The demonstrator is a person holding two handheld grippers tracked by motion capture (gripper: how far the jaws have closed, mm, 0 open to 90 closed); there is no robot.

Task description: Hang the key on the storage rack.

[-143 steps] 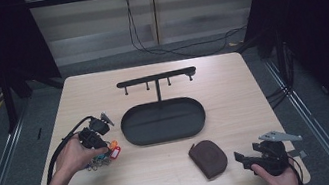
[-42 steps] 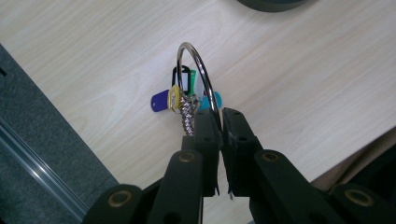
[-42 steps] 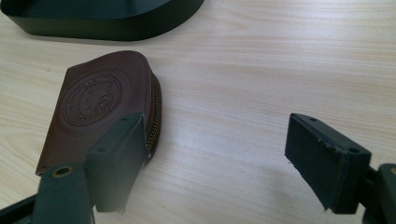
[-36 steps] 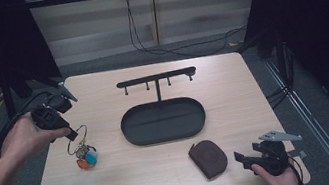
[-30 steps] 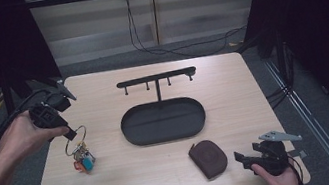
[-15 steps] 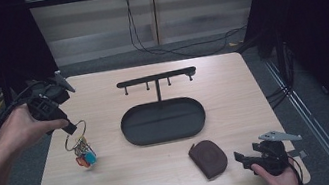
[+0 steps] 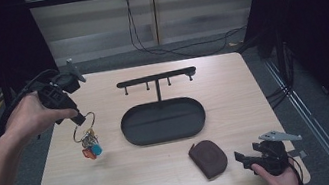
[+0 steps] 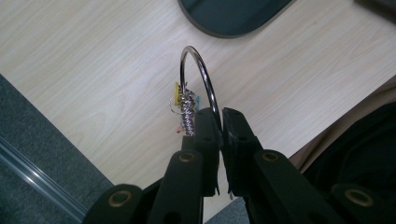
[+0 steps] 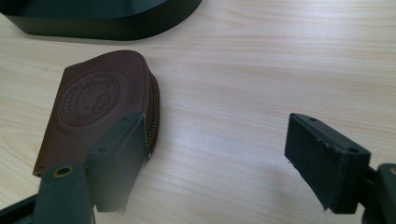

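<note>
Left gripper [image 8: 219,135] has its jaws clamped on a large silver metal key ring [image 8: 198,79], lifted above the light wood table [image 7: 232,86], left of the black oval tray w/ hook rail [image 7: 163,120]. The small bunch of keys and coloured tags [image 7: 90,146] hanging from the ring is hard to make out: in the left gripper view it's mostly behind the jaw, only a yellow bit and a coiled chain visible; tags look red and blue from the high view, probably plastic. Right gripper [image 9: 215,158] rests at the table's near right corner, jaws wide apart, holding nothing. Brown leather zip pouch [image 9: 100,102] lies just beside its one jaw, partly covered by it. Round embossed emblem on the pouch, lettering not legible.
</note>
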